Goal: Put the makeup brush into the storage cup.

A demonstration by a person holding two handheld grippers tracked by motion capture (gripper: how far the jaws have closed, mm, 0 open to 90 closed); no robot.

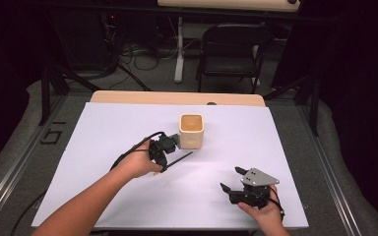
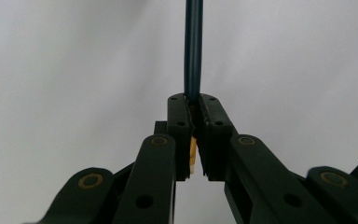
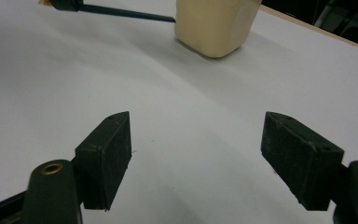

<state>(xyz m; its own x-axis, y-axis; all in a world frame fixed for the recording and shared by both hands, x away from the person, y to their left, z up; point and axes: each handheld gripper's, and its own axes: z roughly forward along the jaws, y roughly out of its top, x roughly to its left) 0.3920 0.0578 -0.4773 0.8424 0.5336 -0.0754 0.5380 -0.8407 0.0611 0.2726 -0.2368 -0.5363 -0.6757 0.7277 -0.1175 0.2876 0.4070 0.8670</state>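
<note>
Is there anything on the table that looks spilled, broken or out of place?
Nothing stands out. The cream cup stands upright on the white table, the left gripper grips a dark pencil and the right gripper is open.

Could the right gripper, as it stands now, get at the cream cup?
Probably yes. The right gripper is open, holding nothing, and bare white table lies between it and the cream cup. The left gripper, shut on a dark pencil, stands off to one side.

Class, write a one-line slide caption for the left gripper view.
Left gripper shut on a dark pencil above the white table.
</note>
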